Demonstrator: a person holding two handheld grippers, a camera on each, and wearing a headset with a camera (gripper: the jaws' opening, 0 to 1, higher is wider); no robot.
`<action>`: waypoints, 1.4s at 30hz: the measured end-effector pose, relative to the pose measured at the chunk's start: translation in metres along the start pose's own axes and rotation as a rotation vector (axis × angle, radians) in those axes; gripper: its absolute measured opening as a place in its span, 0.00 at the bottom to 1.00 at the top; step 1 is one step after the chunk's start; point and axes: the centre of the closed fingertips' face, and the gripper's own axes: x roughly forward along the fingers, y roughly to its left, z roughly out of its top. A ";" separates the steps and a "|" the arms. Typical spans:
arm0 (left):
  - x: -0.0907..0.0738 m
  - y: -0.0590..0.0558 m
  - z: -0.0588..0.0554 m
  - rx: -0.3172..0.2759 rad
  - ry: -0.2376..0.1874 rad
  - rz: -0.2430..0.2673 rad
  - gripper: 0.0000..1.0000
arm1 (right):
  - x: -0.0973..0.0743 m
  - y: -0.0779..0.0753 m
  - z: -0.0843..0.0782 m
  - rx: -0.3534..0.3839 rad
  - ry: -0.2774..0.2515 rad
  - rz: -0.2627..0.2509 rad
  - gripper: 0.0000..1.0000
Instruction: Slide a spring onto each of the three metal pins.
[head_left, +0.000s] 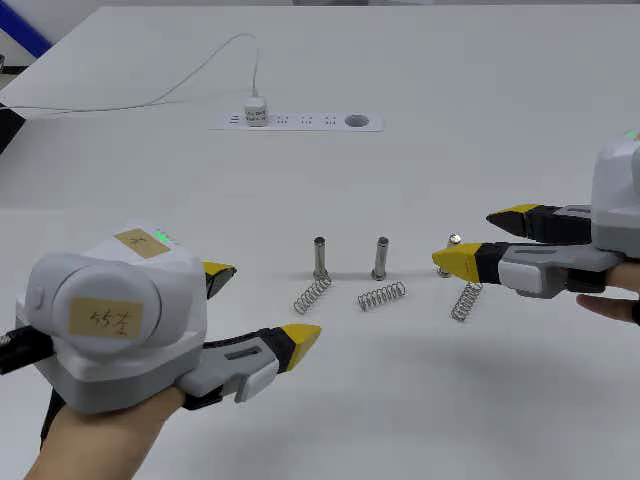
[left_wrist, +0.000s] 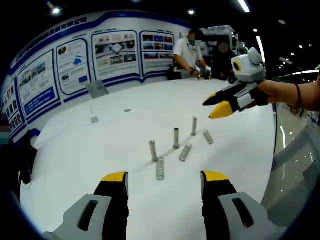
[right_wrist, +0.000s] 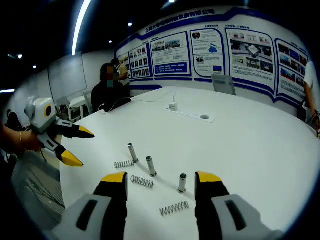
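jaws gape empty on left gripper (head_left: 265, 302) and right gripper (head_left: 468, 238), which half-hides third pin (head_left: 455, 240) (right_wrist: 182, 182) in head view alone

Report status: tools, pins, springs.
Left tool and right tool open, empty, clear of the parts. Three pins upright, bare. Three springs loose on the table beside them. Nothing in the way.

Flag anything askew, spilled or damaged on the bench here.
Nothing stands out: three pins stand upright, three springs lie flat beside them, none threaded yet, and the left tool and right tool are open and empty.
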 end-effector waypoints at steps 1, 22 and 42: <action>0.002 0.001 0.000 0.008 0.003 0.000 0.58 | -0.001 0.001 0.000 0.004 -0.004 0.002 0.56; 0.053 0.005 -0.027 0.114 0.107 -0.038 0.37 | -0.013 0.018 -0.019 0.035 -0.043 0.013 0.67; 0.081 0.007 -0.043 0.116 0.150 -0.072 0.18 | -0.022 0.017 -0.029 0.096 -0.066 -0.008 0.64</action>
